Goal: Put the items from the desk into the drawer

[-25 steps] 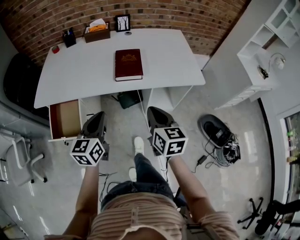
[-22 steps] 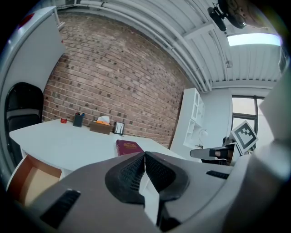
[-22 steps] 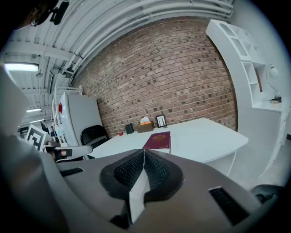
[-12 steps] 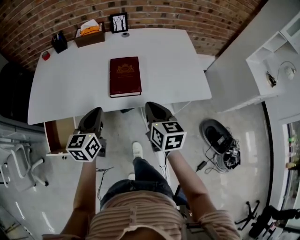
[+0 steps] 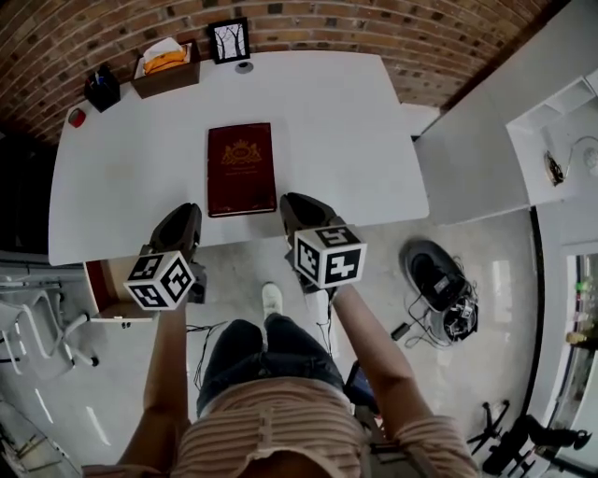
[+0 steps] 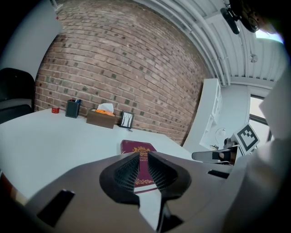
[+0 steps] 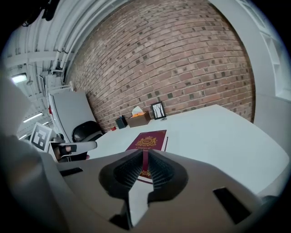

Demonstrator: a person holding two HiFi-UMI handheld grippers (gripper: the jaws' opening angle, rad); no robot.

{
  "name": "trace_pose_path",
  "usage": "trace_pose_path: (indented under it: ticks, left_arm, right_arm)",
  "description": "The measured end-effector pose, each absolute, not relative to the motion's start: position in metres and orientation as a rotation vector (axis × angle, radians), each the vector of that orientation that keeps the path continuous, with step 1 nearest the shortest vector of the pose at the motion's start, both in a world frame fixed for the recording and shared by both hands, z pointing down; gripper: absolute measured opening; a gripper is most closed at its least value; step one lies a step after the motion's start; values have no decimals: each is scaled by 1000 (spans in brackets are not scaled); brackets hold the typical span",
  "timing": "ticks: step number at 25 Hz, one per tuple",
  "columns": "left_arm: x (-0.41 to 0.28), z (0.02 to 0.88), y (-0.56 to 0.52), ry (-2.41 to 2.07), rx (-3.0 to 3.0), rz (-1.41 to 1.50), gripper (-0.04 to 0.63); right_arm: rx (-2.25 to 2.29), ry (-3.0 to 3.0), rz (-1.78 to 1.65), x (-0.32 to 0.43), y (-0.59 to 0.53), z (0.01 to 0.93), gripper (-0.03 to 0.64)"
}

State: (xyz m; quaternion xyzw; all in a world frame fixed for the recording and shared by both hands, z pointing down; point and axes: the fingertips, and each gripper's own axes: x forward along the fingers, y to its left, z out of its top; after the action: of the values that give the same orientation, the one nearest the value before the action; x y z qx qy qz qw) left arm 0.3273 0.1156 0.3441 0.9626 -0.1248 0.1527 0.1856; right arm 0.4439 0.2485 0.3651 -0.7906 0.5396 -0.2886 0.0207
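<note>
The dark red book [image 5: 241,169] lies flat and closed on the white desk [image 5: 364,121], gold crest up, a little left of the middle and near the edge closest to you. Your left gripper [image 5: 183,215] hangs over that front edge just beside the book's lower left corner; its jaws have just been opening and now stand a narrow gap apart, with nothing between them, only the book showing beyond. Your right gripper [image 5: 297,205] is at the same edge just off the book's lower right corner, jaws drawn together to a bare slit and holding nothing. Neither gripper touches the book. Below the desk's left end, a sliver of the open drawer [image 5: 101,276] shows past the edge, its brown inside in view, well apart from the book. Along the far side of the desk, against the brick wall [image 5: 374,28], stand a pen holder [image 5: 101,89], a tissue box [image 5: 165,70] and a small picture frame [image 5: 230,39], with a small red thing [image 5: 77,118] at the left corner. Your shoe [image 5: 272,299] is on the floor between the two grippers.
</note>
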Motion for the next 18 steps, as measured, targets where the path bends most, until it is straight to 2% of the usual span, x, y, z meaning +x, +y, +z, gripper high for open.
trace_pose_path:
  ticks: [1,3,5,13,18]
  left_arm:
    - [332,347,112,-349,2703,439,44]
    - [340,352,107,-344,2685,456,58]
    - [347,359,101,-343,2669,475,85]
    - [369,400,76,-320,2543,586,180]
    - [388,423,71,-247,2456,643,192]
  right_arm:
    - [-2439,1684,-909,446,244,368,24]
    - [-2393,1706,-953,447,234,373,110]
    - [-2351,1729,-996,448,225,378,162]
    - [-2300,1745,-1157,455,190,409,267]
    - [-2233,1659,-1302,466,180,435,284]
